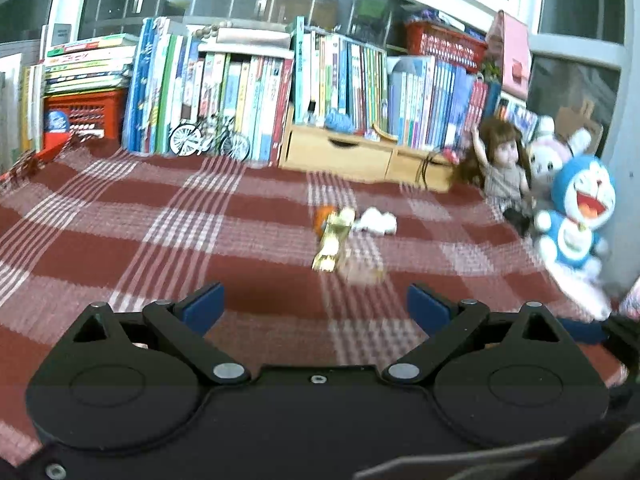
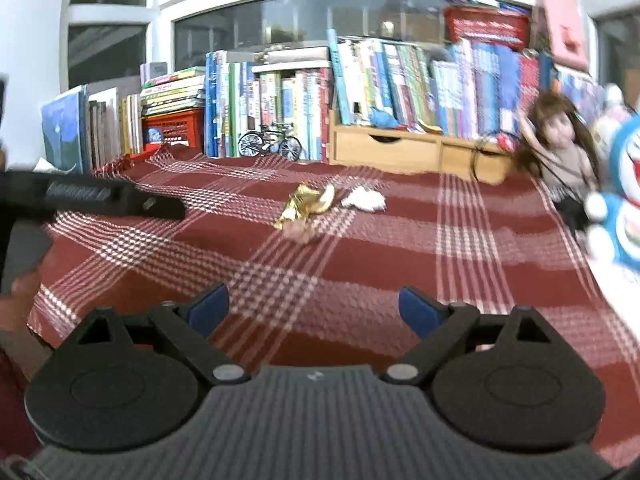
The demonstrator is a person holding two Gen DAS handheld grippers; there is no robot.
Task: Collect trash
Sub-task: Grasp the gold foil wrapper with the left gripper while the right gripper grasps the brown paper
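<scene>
Trash pieces on plaid cloth (image 2: 360, 256): three in one cluster, well in front of wooden drawer box (image 2: 416, 152). One gold foil wrapper (image 2: 298, 206), one crumpled white tissue (image 2: 364, 200) just right of it, one pale scrap (image 2: 300, 234) at wrapper's near end; orange bit behind wrapper, too blurred to count apart.

Toys right of drawer box: three — one doll (image 1: 502, 164), one pink-white plush (image 1: 550, 156), one blue plush (image 1: 576, 216).

Model bicycles left of drawer box: two, overlapping (image 1: 208, 140).

Red baskets: two — one far left of drawer box (image 1: 86, 114), one above it on books (image 1: 446, 44).

Grippers: two, each with two blue-padded fingers.
</scene>
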